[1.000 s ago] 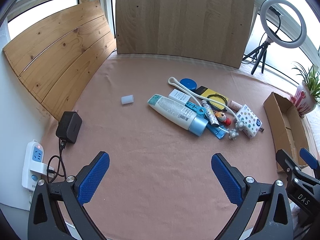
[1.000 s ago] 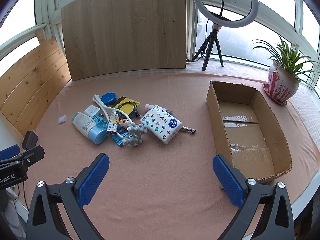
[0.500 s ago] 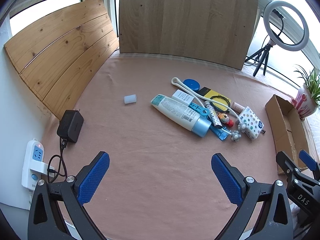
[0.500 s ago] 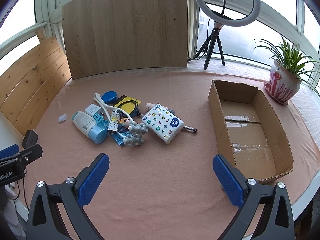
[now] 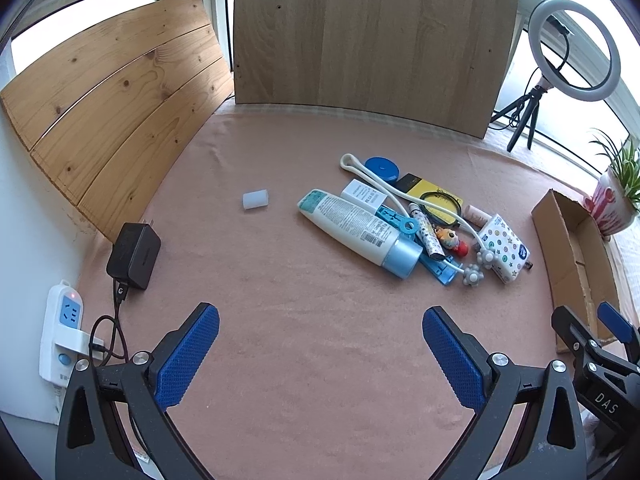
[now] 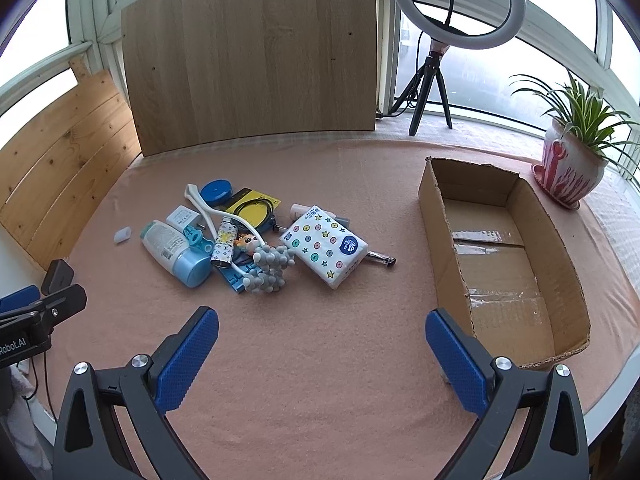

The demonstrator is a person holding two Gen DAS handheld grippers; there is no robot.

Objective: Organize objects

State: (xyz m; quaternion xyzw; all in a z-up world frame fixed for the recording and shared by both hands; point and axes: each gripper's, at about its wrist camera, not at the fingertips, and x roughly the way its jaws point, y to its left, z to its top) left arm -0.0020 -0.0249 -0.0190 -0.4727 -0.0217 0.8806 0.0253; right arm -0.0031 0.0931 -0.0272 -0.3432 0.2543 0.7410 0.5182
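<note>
Nearest, the left gripper (image 5: 320,344) and right gripper (image 6: 322,344) both gape wide, holding nothing. Mid-frame, the tissue pack (image 6: 323,246) looks soft and light; I'd pinch its short sides. Farther right, the cardboard box (image 6: 442,240) waits empty.

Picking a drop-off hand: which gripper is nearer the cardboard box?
Right. The right gripper hangs beside the cardboard box, one finger near its front corner. The left gripper is farther, with the box off to its right.

ring light (image 6: 457,2), potted plant (image 6: 573,160)
</note>
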